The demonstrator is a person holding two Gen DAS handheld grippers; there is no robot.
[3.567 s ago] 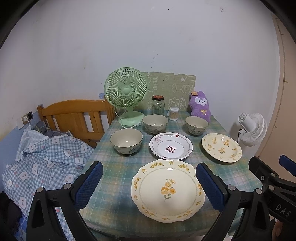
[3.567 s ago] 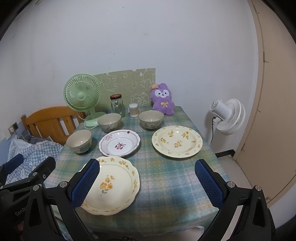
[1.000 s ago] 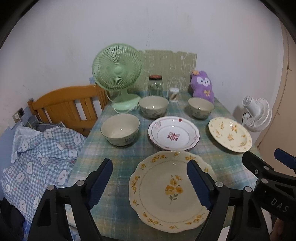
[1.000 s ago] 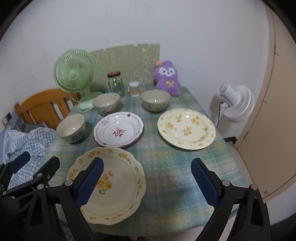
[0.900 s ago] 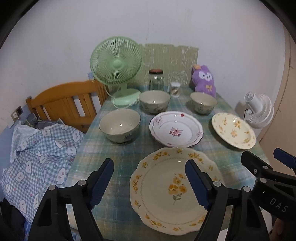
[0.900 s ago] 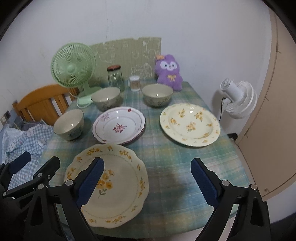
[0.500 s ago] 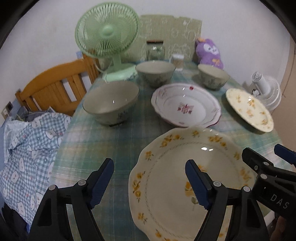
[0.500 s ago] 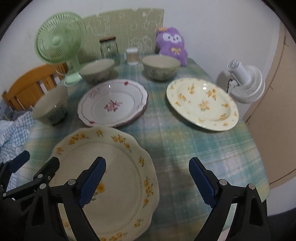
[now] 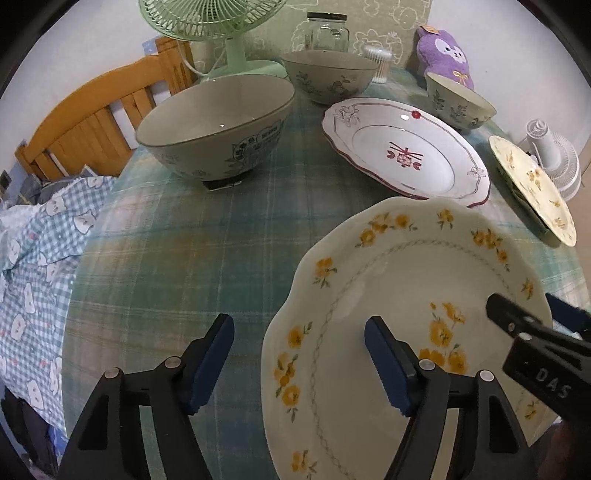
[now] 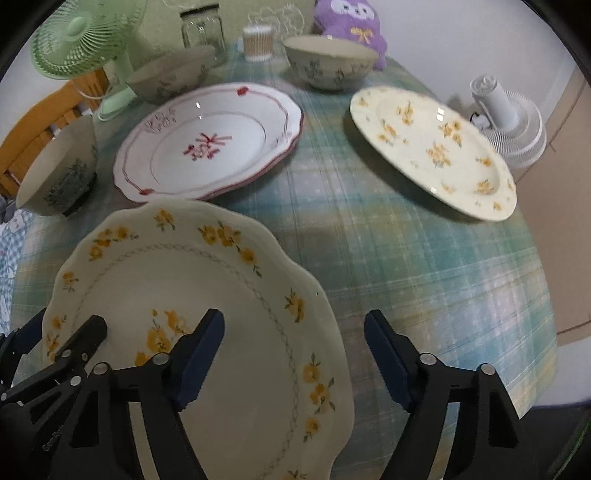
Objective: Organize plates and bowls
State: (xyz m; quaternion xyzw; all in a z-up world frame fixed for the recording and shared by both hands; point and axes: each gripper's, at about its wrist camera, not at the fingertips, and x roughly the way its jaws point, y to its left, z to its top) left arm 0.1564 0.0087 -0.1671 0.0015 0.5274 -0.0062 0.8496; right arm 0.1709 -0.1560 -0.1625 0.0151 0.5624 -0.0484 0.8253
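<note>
A scalloped cream plate with yellow flowers (image 9: pixel 406 280) (image 10: pixel 177 273) lies at the table's near edge. My left gripper (image 9: pixel 299 354) straddles its left rim, one finger over the plate and one over the cloth. Its jaws are closing and the pads are clear of the rim. My right gripper (image 10: pixel 293 350) straddles the right rim the same way, also closing without touching. Behind lie a red-patterned plate (image 10: pixel 210 140), a round yellow-flowered plate (image 10: pixel 432 147) and three grey-green bowls (image 9: pixel 218 125) (image 9: pixel 328 75) (image 10: pixel 330 61).
A green fan (image 9: pixel 210 22), glass jar (image 9: pixel 327 33) and purple plush (image 9: pixel 445 51) line the back of the checked tablecloth (image 9: pixel 184 240). A wooden chair (image 9: pixel 92 114) with checked fabric (image 9: pixel 33 277) stands left. A white fan (image 10: pixel 509 125) stands right of the table.
Both grippers have sunk toward the near scalloped plate and tipped downward. Their jaws have narrowed. Each now brackets one side rim of that plate.
</note>
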